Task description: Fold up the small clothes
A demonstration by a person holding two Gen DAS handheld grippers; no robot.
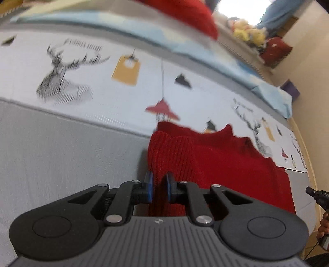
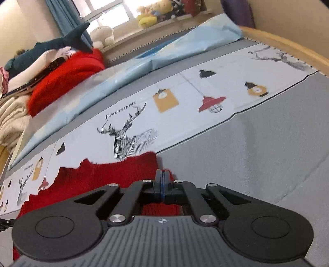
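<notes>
Lying across the bed, the red knitted garment (image 1: 216,162) straddles the border where the grey bedspread (image 1: 61,156) meets the white printed sheet (image 1: 127,98) with its stags and lamps. Its far edge is ragged and rumpled on the print, just short of the red lamp motif (image 1: 162,107).

The left gripper (image 1: 160,190) has its blue-padded fingers (image 1: 149,188) parted a little, and a bunched fold of the red knit stands between them; whether the pads actually touch the cloth I cannot tell. The garment's side edge runs upward from this gripper, and beyond that edge the grey spread lies bare and flat.

The right gripper (image 2: 162,185) has its jaws pressed together at the opposite corner of the garment (image 2: 107,174), pinching the red knit between the pads. From that corner the grey bedspread (image 2: 257,152) stretches open out to the wooden bed rail (image 2: 292,45).

Past the printed band from the garment, a pale blue folded sheet (image 2: 156,61) lies along the bed, and beyond it a red cushion (image 2: 67,80) sits by a plush shark (image 2: 51,47), with soft toys (image 2: 152,14) on the window ledge.
</notes>
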